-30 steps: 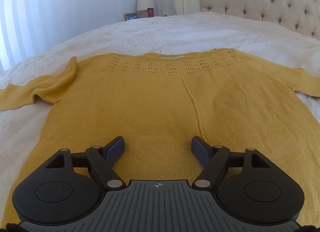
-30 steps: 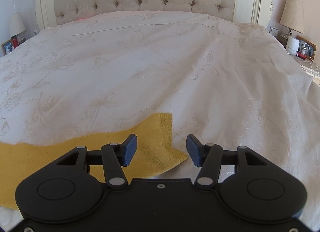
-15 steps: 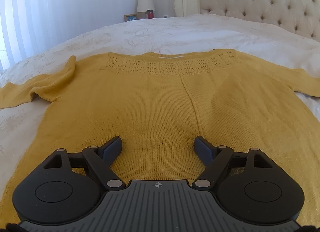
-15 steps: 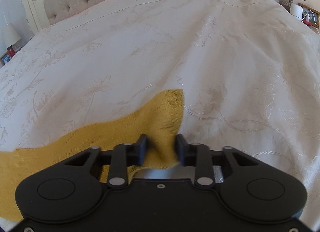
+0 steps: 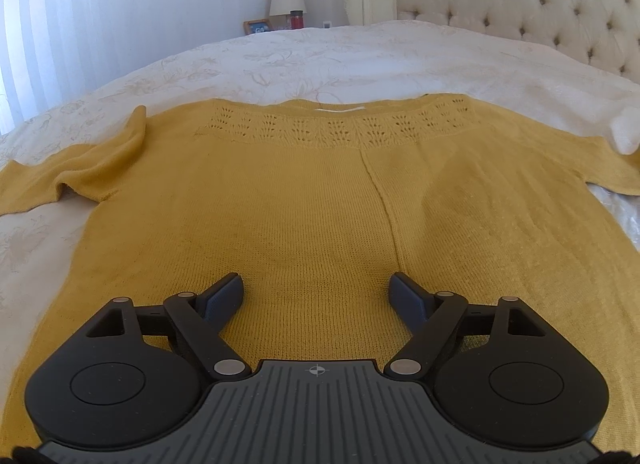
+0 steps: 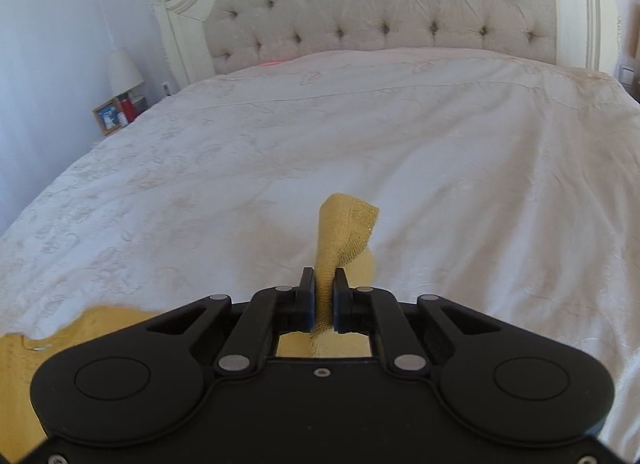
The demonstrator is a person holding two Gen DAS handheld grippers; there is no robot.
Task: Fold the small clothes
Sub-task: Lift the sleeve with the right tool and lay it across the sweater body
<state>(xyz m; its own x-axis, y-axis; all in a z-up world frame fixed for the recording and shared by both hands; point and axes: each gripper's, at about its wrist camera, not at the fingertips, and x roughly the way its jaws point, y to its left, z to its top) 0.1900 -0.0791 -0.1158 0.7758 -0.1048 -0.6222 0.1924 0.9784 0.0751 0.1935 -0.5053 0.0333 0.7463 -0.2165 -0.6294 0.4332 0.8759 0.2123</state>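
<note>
Right gripper (image 6: pixel 323 298): jaws were wide open over the sleeve cuff (image 6: pixel 347 232) a second ago, began pinching half a second ago, now clamped tight on it, cuff tip poking up between the fingers and lifted off the bedspread (image 6: pixel 440 168). Left gripper (image 5: pixel 316 296): jaws spread wide, nothing held, hovering over the lower body of the yellow sweater (image 5: pixel 320 192), barely shifted. Sweater lies flat, neckline far, left sleeve (image 5: pixel 72 172) rumpled out to the left. Judgement: grasp secured, first fold beginning; right sleeve likely goes across the body next
</note>
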